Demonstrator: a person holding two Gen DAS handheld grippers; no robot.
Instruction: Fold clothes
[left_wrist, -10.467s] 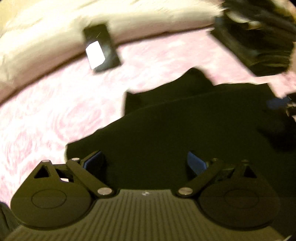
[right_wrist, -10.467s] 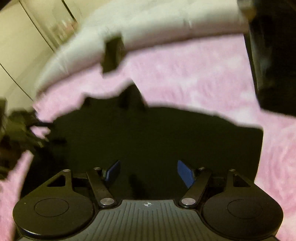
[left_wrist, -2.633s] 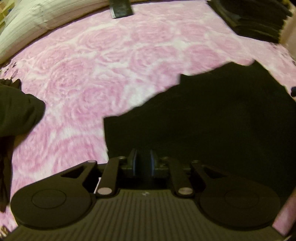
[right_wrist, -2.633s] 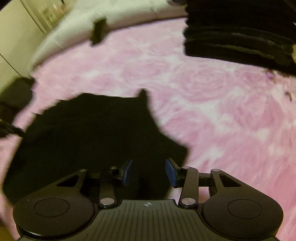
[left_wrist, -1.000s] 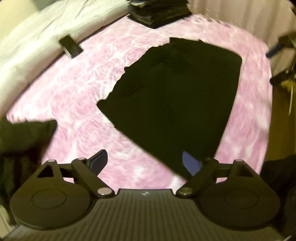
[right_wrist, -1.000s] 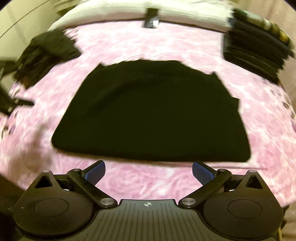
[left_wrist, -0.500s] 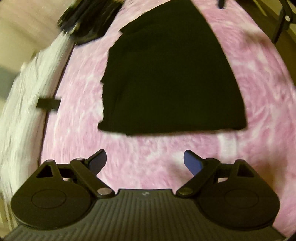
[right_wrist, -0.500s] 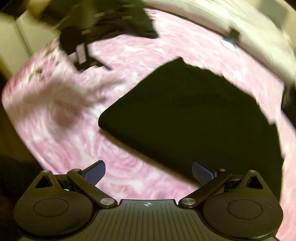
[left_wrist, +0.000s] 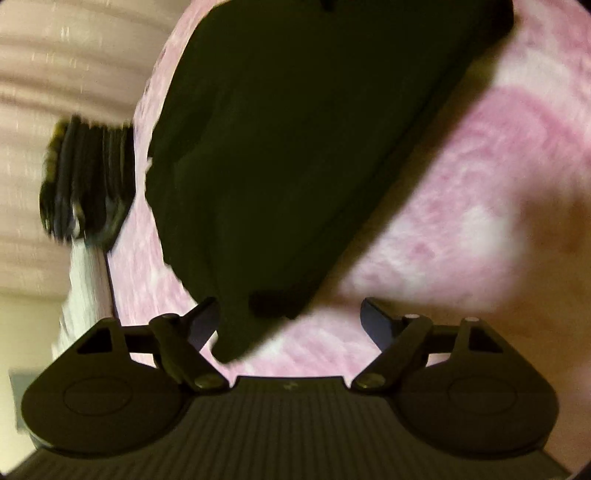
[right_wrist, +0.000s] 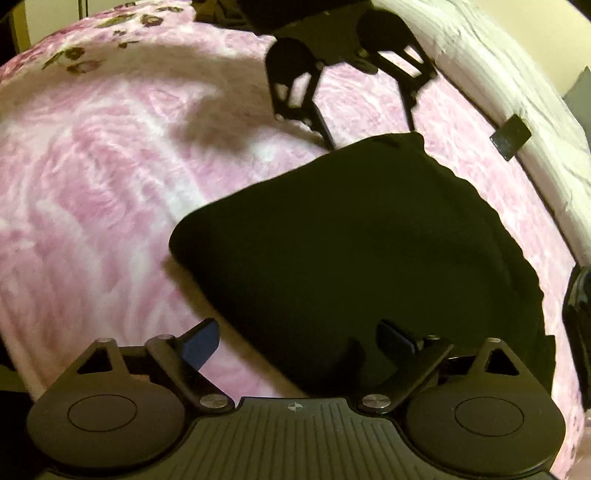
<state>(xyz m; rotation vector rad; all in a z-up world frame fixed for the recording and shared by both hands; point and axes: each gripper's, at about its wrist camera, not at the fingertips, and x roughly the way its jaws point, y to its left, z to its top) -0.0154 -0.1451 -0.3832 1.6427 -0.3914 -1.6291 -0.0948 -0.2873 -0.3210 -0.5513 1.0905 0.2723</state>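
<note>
Across the pink rose-patterned blanket (right_wrist: 110, 177) lies the black folded garment (right_wrist: 351, 240), flat on the bed, well in from the blanket's edges; my right gripper (right_wrist: 297, 339) hangs over its near edge, jaws wide but closing, one blue pad over the blanket and the other over the cloth, neither pressing on it; my left gripper (left_wrist: 288, 321) stands at the garment's opposite end (left_wrist: 295, 147), jaws likewise wide and closing, with a corner of the cloth lying between the pads, which do not pinch it; seen from the right wrist, that left gripper (right_wrist: 365, 136) points down at the garment's far corner; a white quilted cover (right_wrist: 517, 110) runs along the blanket's far edge with a small dark flat object (right_wrist: 511, 136) on it; a stack of dark folded clothes (left_wrist: 85, 177) sits at the blanket's edge, blurred.
</note>
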